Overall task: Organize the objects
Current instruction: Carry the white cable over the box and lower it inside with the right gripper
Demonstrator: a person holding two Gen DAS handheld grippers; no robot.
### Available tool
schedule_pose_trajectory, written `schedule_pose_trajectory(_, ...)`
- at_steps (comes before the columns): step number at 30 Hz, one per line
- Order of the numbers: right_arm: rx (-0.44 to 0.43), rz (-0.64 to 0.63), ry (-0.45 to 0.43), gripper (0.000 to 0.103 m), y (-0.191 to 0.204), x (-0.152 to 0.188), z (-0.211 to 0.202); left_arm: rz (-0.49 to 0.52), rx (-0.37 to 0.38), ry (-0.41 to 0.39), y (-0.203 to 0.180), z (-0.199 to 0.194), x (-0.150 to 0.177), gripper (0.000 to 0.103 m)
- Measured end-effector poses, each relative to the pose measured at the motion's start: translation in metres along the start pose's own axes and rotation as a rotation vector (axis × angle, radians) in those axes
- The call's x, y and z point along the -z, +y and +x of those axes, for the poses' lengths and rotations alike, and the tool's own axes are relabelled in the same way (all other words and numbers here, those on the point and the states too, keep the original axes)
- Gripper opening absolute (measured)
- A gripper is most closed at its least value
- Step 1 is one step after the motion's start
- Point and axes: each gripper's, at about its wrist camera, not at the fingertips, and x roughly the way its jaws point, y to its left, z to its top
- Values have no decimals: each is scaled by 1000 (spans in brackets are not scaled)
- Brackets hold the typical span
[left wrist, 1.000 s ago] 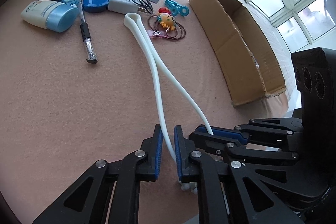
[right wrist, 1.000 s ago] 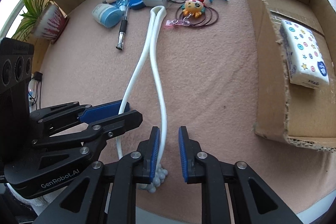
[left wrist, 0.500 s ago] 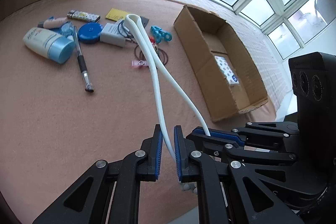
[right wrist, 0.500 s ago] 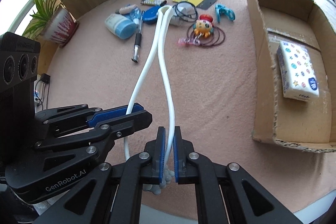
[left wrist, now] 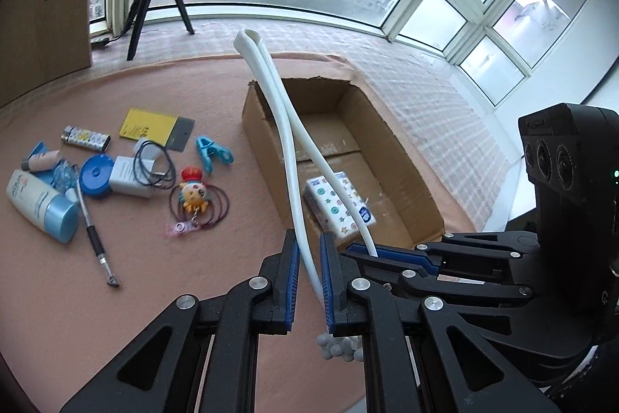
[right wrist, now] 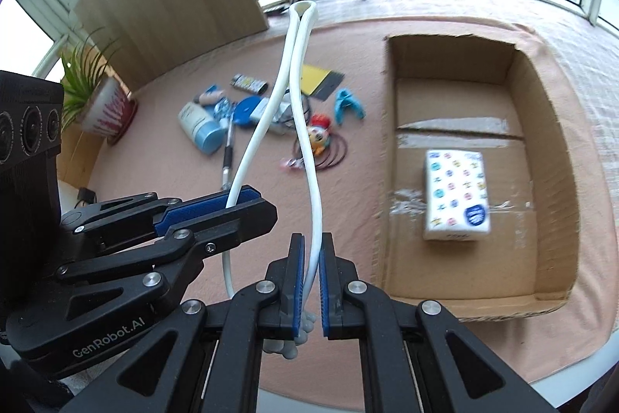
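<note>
A long white flexible strap (left wrist: pixel 288 149) folded into a loop, with small knobs at its ends, is held up in the air. My left gripper (left wrist: pixel 309 250) is shut on one leg of it, and my right gripper (right wrist: pixel 312 250) is shut on the other leg (right wrist: pixel 315 180). The two grippers sit side by side; the right one shows in the left wrist view (left wrist: pixel 390 252) and the left one in the right wrist view (right wrist: pixel 216 204). The loop's folded tip (right wrist: pixel 303 8) points up and away. An open cardboard box (left wrist: pixel 402 157) lies ahead, also in the right wrist view (right wrist: pixel 549 126).
A tissue pack (right wrist: pixel 454 194) lies in the box. On the pink cloth to the left lie a lotion tube (left wrist: pixel 40 206), pen (left wrist: pixel 91 231), blue tape measure (left wrist: pixel 96 175), charger (left wrist: pixel 129 177), cartoon keychain (left wrist: pixel 193 198), blue clip (left wrist: pixel 212 153), lighter (left wrist: pixel 87 138) and yellow card (left wrist: pixel 149 128). A potted plant (right wrist: pixel 100 99) stands left.
Both grippers have lifted the strap off the cloth and raised it, tilting upward and moving toward the box. The right gripper closed on its leg of the strap a second ago.
</note>
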Motion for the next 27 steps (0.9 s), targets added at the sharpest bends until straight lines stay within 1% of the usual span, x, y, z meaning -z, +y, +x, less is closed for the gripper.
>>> schedule_pose_trajectory(4, 16, 34, -19, 7, -23, -9, -8, 22, 18, 5, -19, 21, -18, 10)
schedule_pose_trajectory(8, 31, 67, -17, 7, -50, -16, -10, 38, 28, 28, -34, 49, -31, 10)
schedule_pose_trajectory(13, 57, 91, -3, 7, -75, -19, -4, 49, 34, 58, -45, 76, -38, 10)
schedule_pose_trajectory(18, 72, 108, 3, 7, -92, -20, -1, 59, 37, 69, -53, 93, -42, 11)
schedule_pose_trajectory(19, 75, 107, -3, 7, -95, -20, -2, 68, 27, 68, -55, 94, -42, 15)
schedule_pose_trajectory(20, 77, 106, -10, 7, -97, -21, -2, 74, -2, 67, -56, 96, -42, 24)
schedule_pose_trajectory(21, 83, 104, -25, 7, -99, -21, -4, 71, -31, 60, -54, 95, -43, 30)
schedule_pose_trajectory(22, 117, 100, -45, 12, -102, -22, -7, 59, -60, 51, -50, 95, -44, 43)
schedule_pose_trajectory(23, 159, 97, -55, 16, -103, -23, -8, 44, -74, 46, -45, 95, -45, 53)
schedule_pose_trajectory(24, 195, 99, -61, 26, -106, -24, -9, 32, -75, 40, -40, 92, -46, 56)
schedule_pose_trajectory(25, 227, 107, -64, 39, -109, -25, -10, 23, -81, 30, -35, 90, -46, 62)
schedule_pose_trajectory(26, 240, 119, -68, 45, -113, -26, -10, 22, -92, 22, -32, 87, -47, 63)
schedule_pose_trajectory(27, 238, 126, -77, 55, -115, -25, -11, 26, -104, 12, -30, 84, -46, 64)
